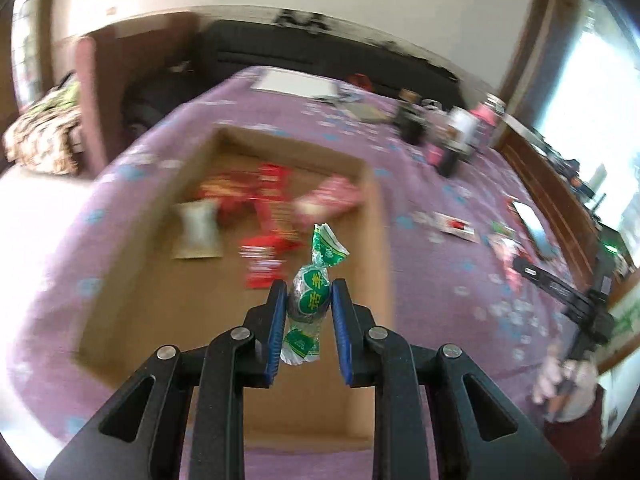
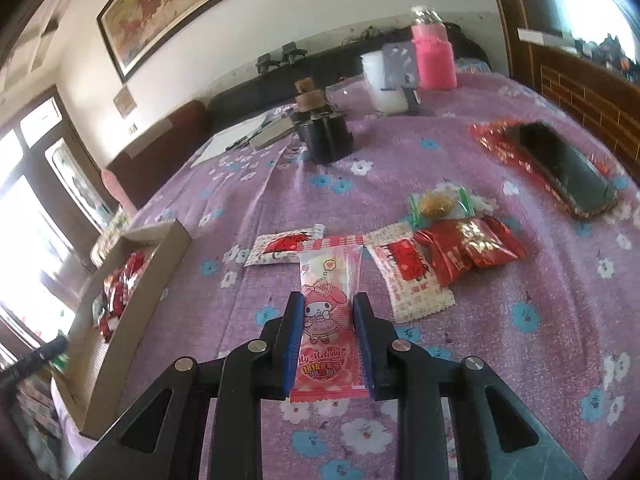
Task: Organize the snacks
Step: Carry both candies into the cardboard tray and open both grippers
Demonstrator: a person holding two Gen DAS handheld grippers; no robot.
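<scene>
— Pinching what, up front?
— Clamped in the left gripper [image 1: 309, 300]: a green-wrapped candy [image 1: 311, 295], white characters on the wrapper unreadable, poised above the cardboard box [image 1: 372, 216] of blurred red packets.
— And on the right?
— Squeezed between the right gripper [image 2: 327, 312] pads: a pink sachet [image 2: 326, 312] marked "My Melody". Just ahead and rightward on the purple floral cloth [image 2: 520, 340], red and white snack packets [image 2: 436, 264], print illegible.

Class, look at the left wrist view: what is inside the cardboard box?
The cardboard box holds several red packets, a pink one and a pale pouch, all blurred. The left gripper and its green candy hide part of the floor.
</scene>
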